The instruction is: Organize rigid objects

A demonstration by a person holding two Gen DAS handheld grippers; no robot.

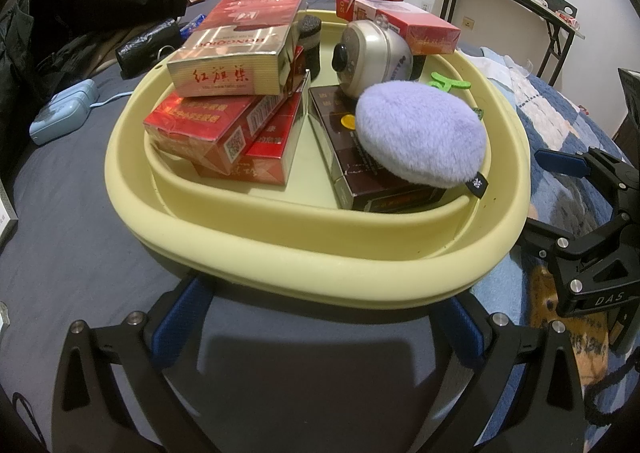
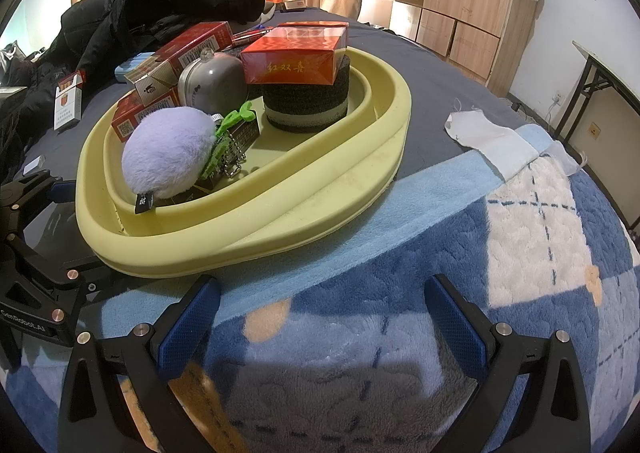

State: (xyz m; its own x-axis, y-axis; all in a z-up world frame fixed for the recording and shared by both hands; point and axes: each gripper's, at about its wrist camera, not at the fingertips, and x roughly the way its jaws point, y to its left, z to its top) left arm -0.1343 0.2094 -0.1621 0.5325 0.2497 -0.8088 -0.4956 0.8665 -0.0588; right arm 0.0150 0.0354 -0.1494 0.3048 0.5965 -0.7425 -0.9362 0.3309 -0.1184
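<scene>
The yellow tub (image 1: 320, 253) sits on the bed (image 1: 80, 233), holding red boxes (image 1: 224, 125), a brown box (image 1: 360, 173), a purple puff (image 1: 420, 133), a silver tin (image 1: 372, 53) and a foam roll (image 2: 306, 105). The left gripper (image 1: 320, 329) and right gripper (image 2: 320, 325) have open, empty jaws. The puff partly hides the brown box.

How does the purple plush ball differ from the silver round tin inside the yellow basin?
The purple plush ball is fuzzy and matte; the silver round tin is smooth, shiny metal. The ball sits nearer the left gripper, atop a dark brown box; the tin sits farther back, tipped on its side. Both are rounded and lie in the yellow basin.
</scene>
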